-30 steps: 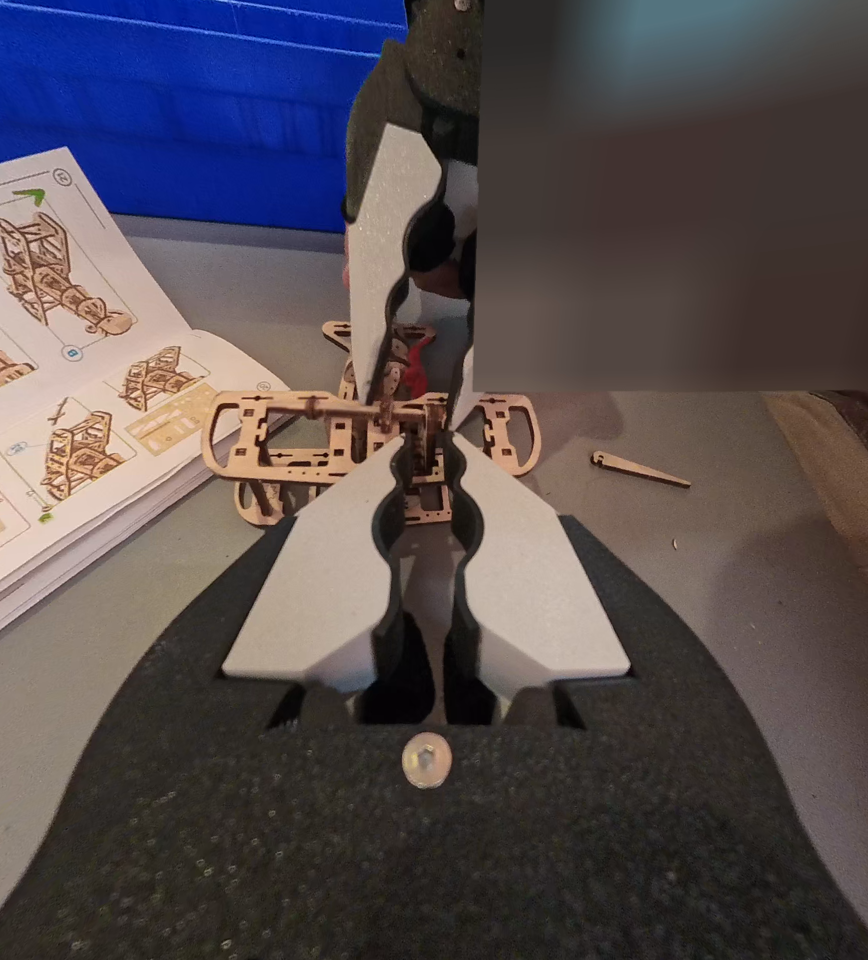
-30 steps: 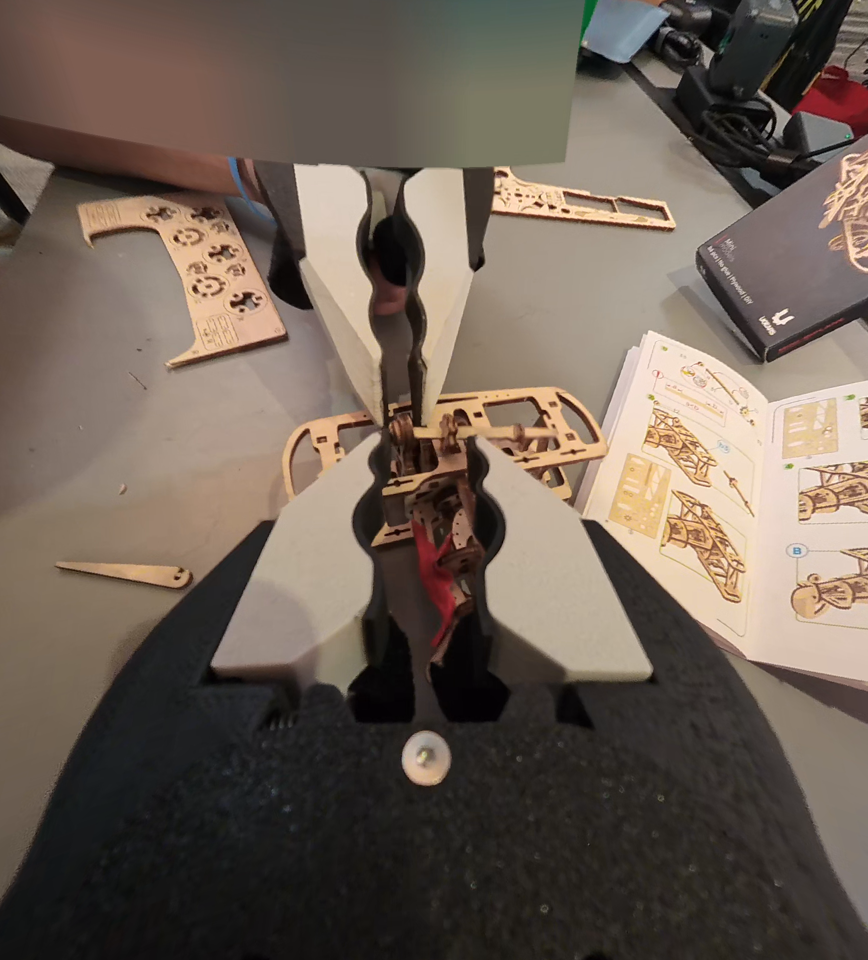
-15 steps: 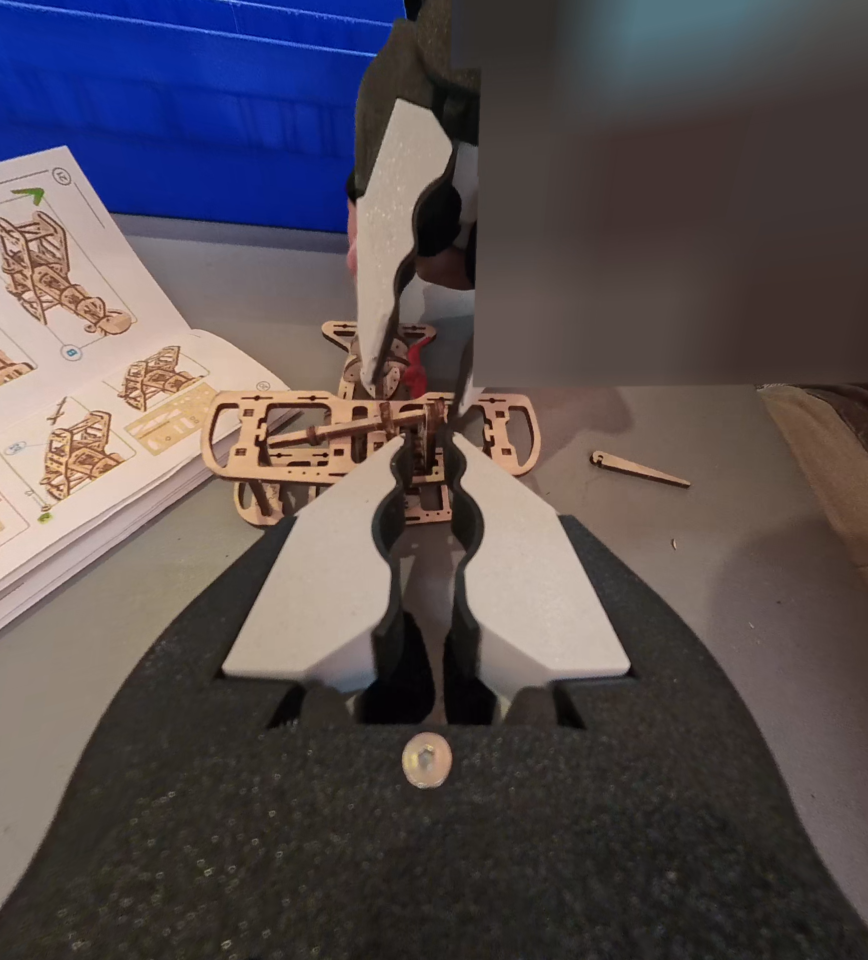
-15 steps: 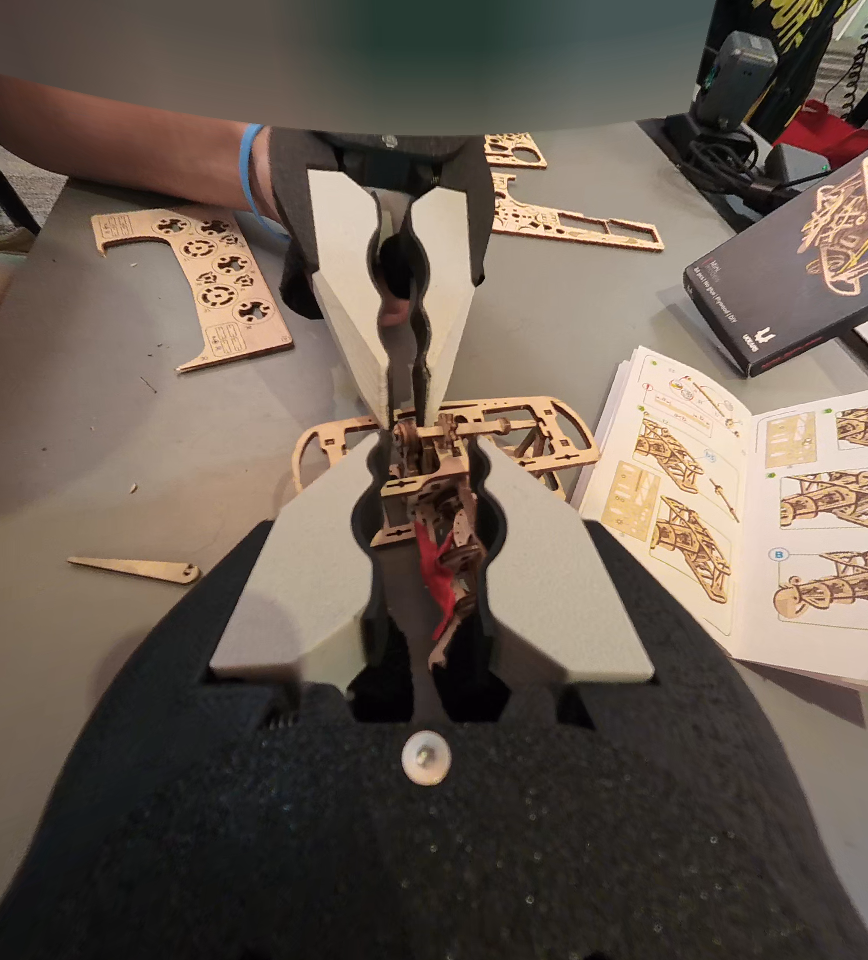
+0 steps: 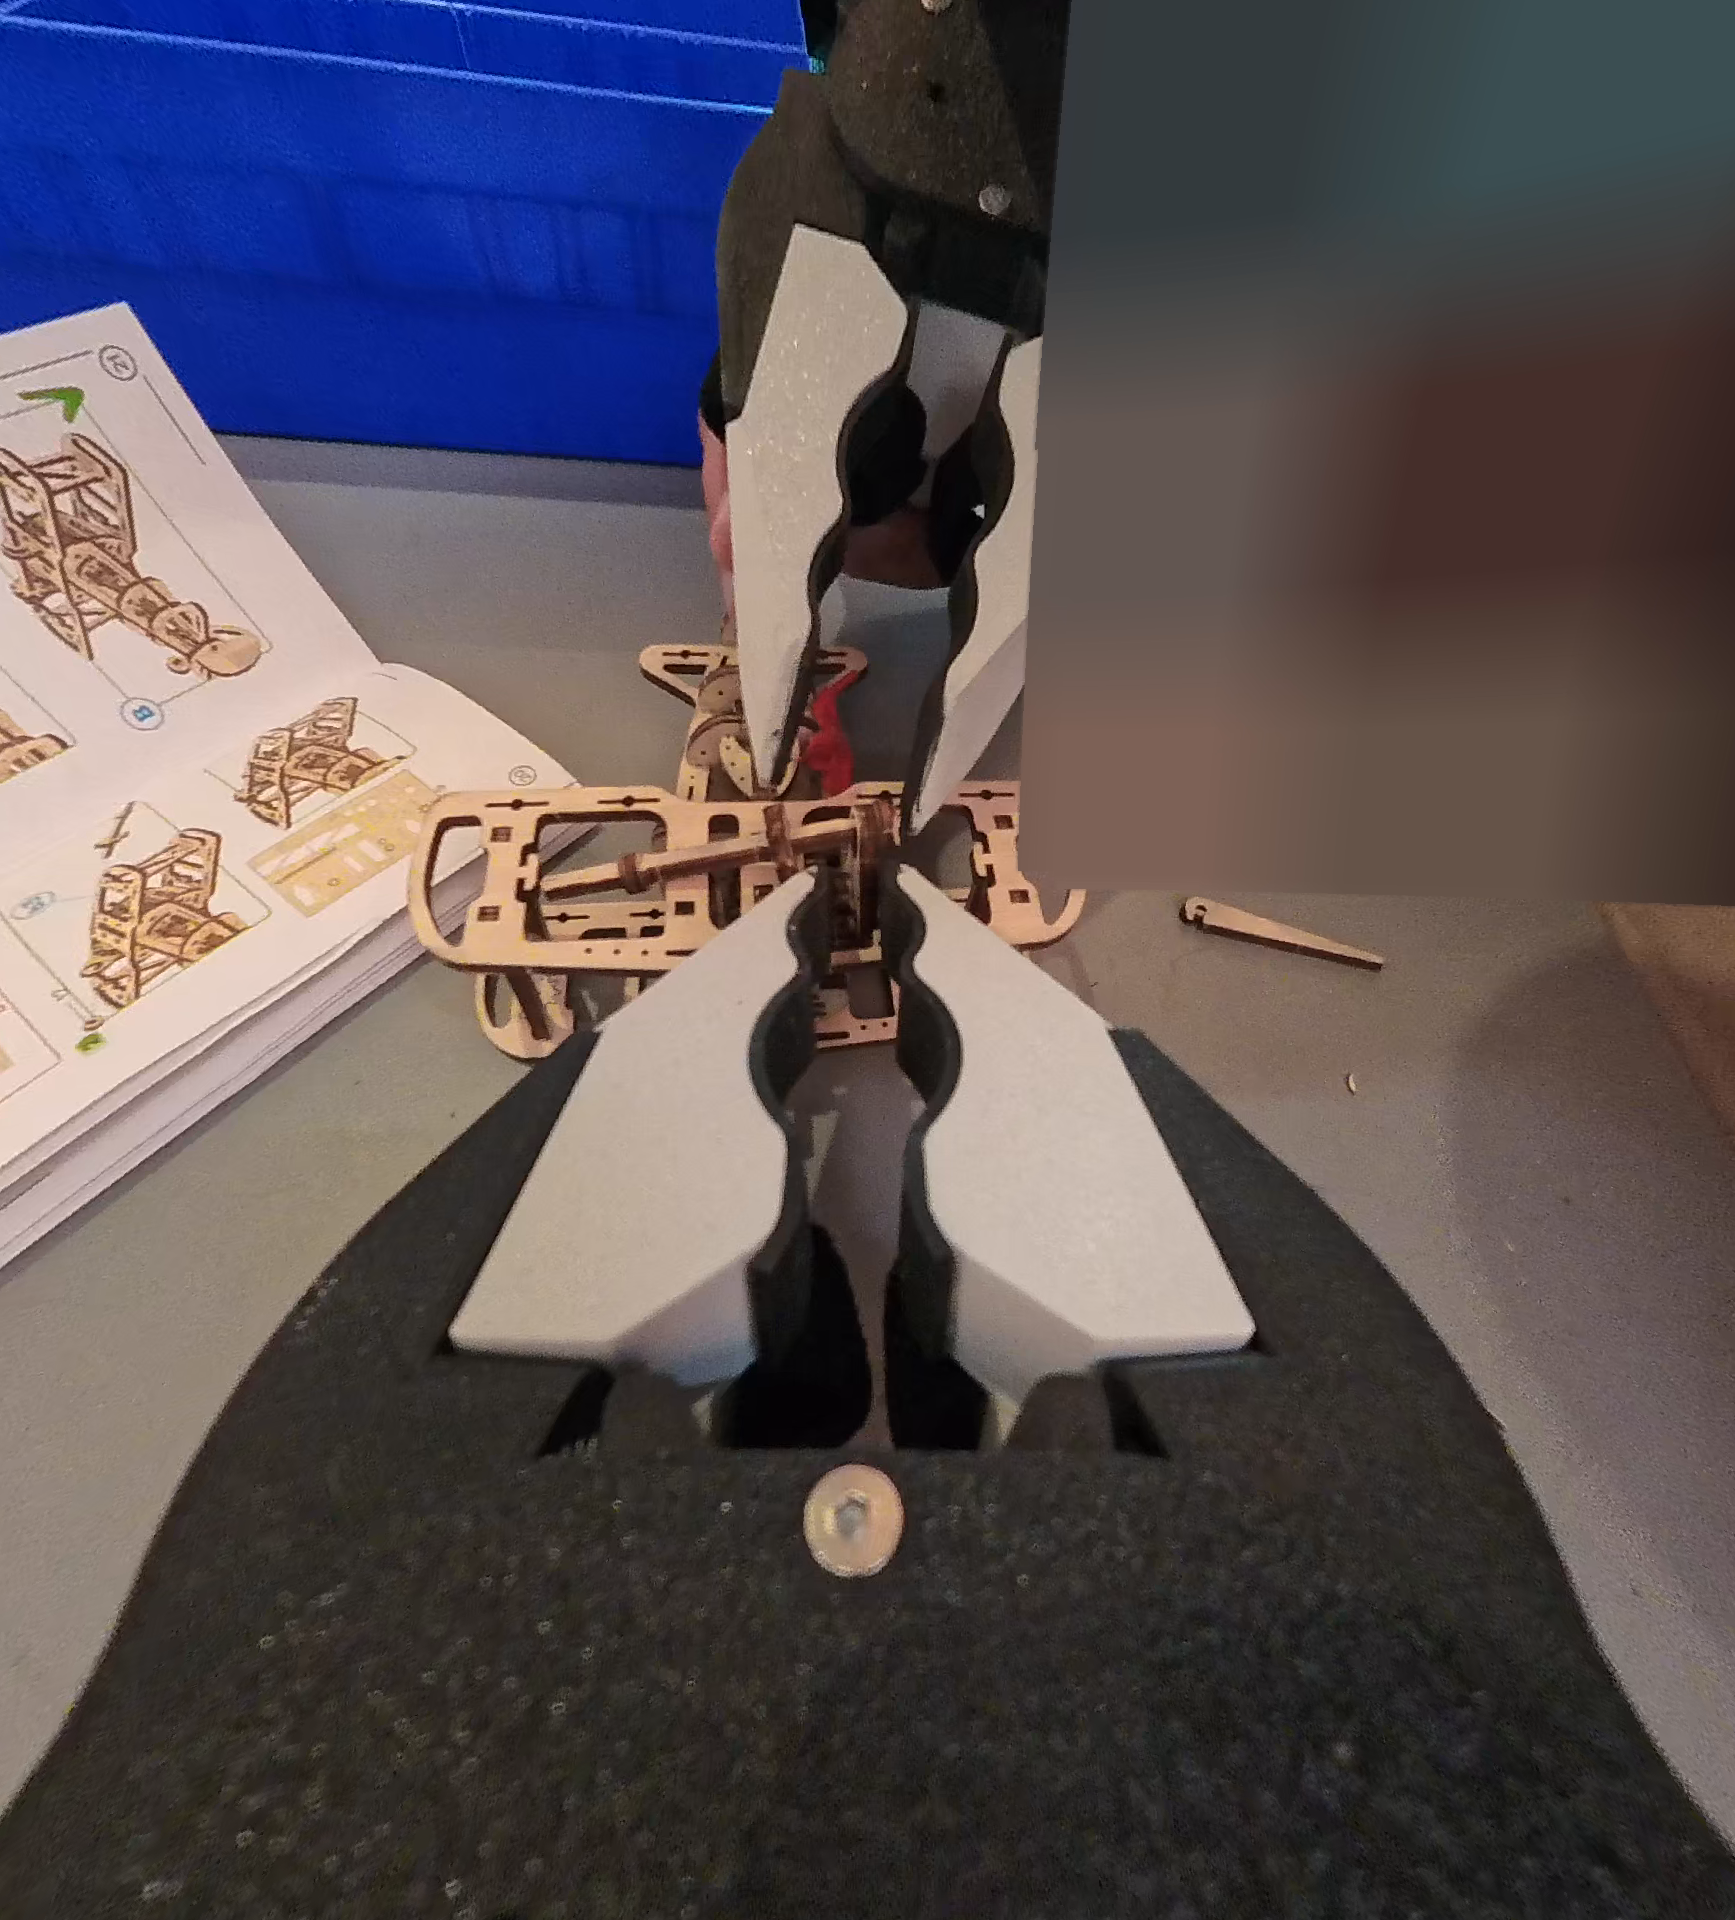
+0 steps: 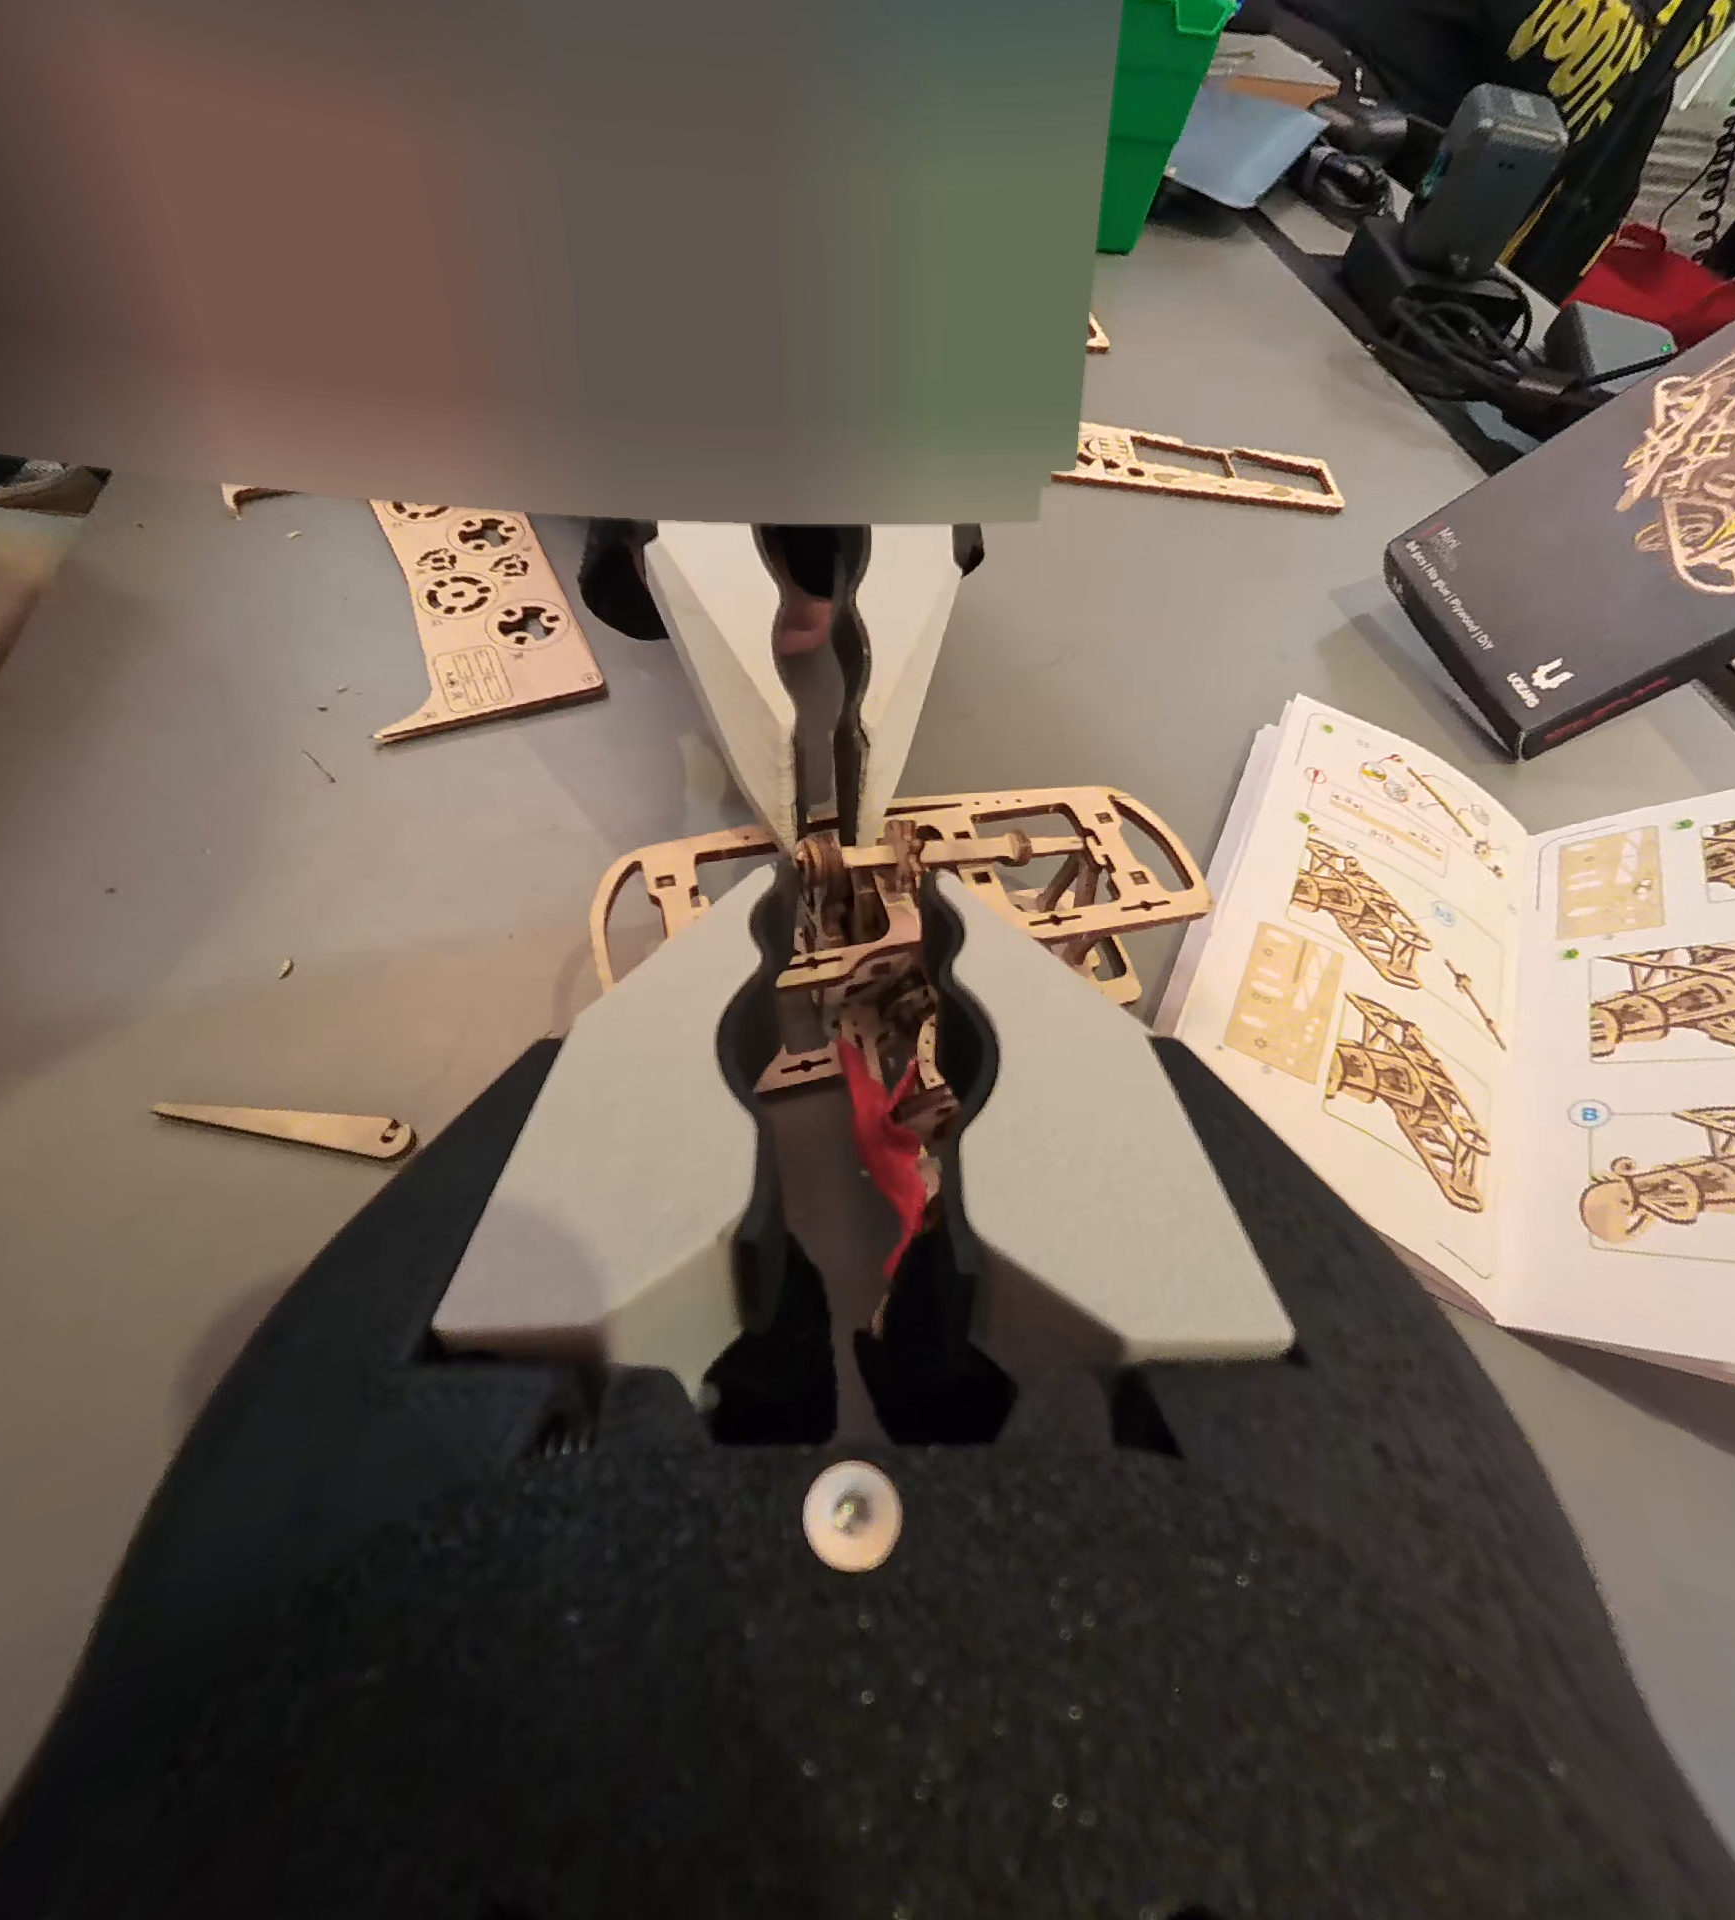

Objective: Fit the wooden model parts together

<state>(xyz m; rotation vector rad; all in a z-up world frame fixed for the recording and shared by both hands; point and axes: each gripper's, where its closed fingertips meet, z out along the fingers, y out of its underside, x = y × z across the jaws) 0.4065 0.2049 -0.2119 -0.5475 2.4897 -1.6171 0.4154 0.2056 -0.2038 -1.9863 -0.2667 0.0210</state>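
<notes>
A wooden plane model (image 5: 530, 862) sits on the grey table, with a flat wing frame, a fuselage and a red piece (image 6: 889, 1143). A thin wooden shaft (image 5: 676, 862) slants across the wing from the nose; it also shows in the right wrist view (image 6: 956, 852). My left gripper (image 5: 855, 883) is shut on the model's nose, at the shaft's end. My right gripper (image 6: 855, 894) is shut on the fuselage from the tail side, red piece between its fingers. Each gripper shows in the other's view, left (image 6: 827, 821) and right (image 5: 847, 795), tip to tip.
An open instruction booklet (image 5: 115, 727) (image 6: 1517, 987) lies beside the model. A loose wooden pick (image 5: 1278, 930) (image 6: 291, 1127) lies on the other side. Punched wooden sheets (image 6: 489, 623) (image 6: 1206, 478), a black box (image 6: 1621, 520), a blue bin (image 5: 323, 208) and cables (image 6: 1465, 260) ring the table. Both grippers' tips are roughly 12 cm from the loose wooden pick (image 6: 291, 1127).
The wooden shaft has gone from level to slanted, its free end lower over the wing. The right gripper has tipped up steeper over the model. Both grips hold.
</notes>
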